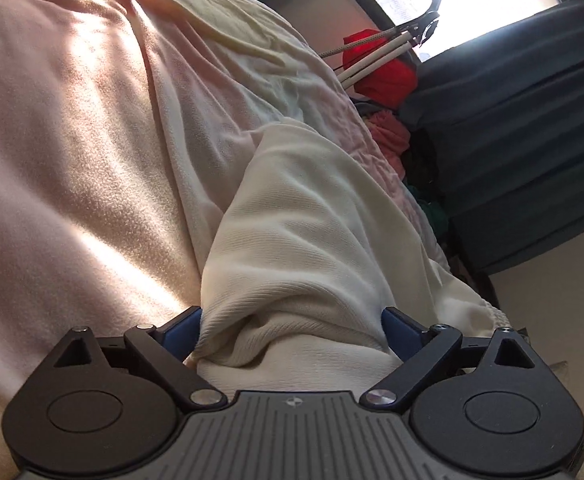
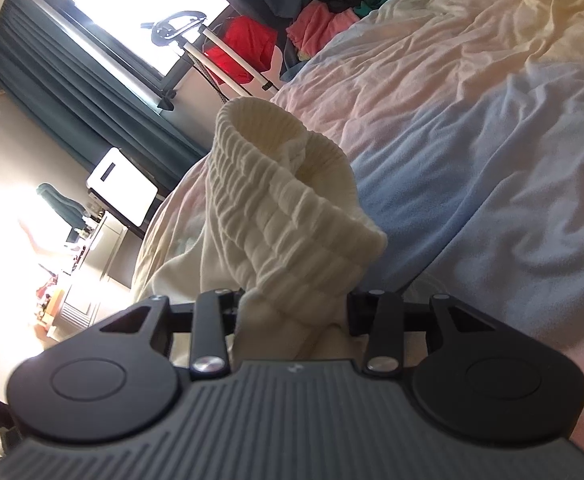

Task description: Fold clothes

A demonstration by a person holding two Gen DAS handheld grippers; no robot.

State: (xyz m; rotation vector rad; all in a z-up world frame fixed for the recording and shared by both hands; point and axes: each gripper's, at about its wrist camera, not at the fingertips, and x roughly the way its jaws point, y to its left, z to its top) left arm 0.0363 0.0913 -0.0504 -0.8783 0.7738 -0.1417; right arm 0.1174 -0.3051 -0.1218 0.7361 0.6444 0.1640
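Garment: cream knit garment [image 1: 316, 240] bunched on the bed [image 1: 71, 160], running forward from both pairs of fingers.
Progress: early, I judge; no neat fold shows, other clothes [image 2: 320, 24] piled far ahead.
Left gripper [image 1: 292, 336]: low, level, fingers spread wide around a thick bunch.
Right gripper [image 2: 292, 312]: tilted, fingers closed on the ribbed waistband [image 2: 292, 208], which stands ahead.
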